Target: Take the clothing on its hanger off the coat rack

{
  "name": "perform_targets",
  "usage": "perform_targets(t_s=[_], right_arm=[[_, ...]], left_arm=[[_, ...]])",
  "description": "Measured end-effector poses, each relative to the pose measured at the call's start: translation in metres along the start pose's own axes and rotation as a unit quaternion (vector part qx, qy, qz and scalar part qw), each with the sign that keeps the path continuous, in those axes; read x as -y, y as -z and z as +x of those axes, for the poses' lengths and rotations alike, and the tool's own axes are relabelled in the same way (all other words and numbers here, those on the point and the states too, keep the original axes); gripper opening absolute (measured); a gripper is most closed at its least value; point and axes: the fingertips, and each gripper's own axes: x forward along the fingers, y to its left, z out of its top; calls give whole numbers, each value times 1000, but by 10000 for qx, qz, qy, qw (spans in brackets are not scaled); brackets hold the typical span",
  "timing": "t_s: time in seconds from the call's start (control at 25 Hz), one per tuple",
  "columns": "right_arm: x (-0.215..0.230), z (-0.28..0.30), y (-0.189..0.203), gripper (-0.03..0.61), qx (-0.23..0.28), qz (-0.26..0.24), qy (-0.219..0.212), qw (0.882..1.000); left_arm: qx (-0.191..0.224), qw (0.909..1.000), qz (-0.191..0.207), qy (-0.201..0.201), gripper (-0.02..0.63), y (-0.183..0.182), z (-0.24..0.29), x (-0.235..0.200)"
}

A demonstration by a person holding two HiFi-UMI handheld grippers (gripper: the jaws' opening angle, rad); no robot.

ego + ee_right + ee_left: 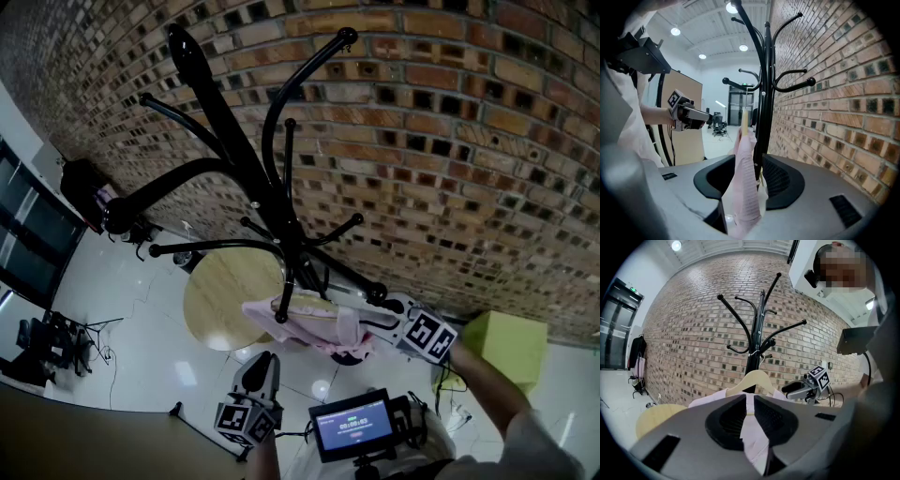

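The garment (745,187), thin pale pink cloth with a fine ribbed weave, hangs on its hanger low on the rack, close against the pole. The left gripper (750,399) is clenched on a fold of it: the two dark ribbed pads stand near together and the cloth fills the narrow gap between them. The right gripper (748,157) is released, with its jaws wide apart. One edge of the garment hangs loose between them, with free space at the side toward the pole.

Above the cloth is the hanger (757,378), of pale smooth wood with rounded shoulders. The rack (758,329) is of black glossy metal, a slim pole with curved arms that end in small balls. The arms spread out to all sides above the hanger.

Just behind the rack stands a wall (450,141) of rough brown brick, so little room is on that side. On the near side the white shiny floor (112,309) is open. A round wooden table (220,300) stands beside the foot of the rack.
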Motion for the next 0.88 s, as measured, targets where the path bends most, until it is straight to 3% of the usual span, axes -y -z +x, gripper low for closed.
perform_targets(t_s=[0.36, 0.88], right_arm=[[-1, 23, 10, 164, -170, 275, -618, 9976], [-7, 49, 22, 149, -465, -129, -1440, 9884]], left_arm=[[-17, 9999, -73, -111, 52, 0, -2, -6], [21, 9997, -89, -228, 51, 2, 7, -17]])
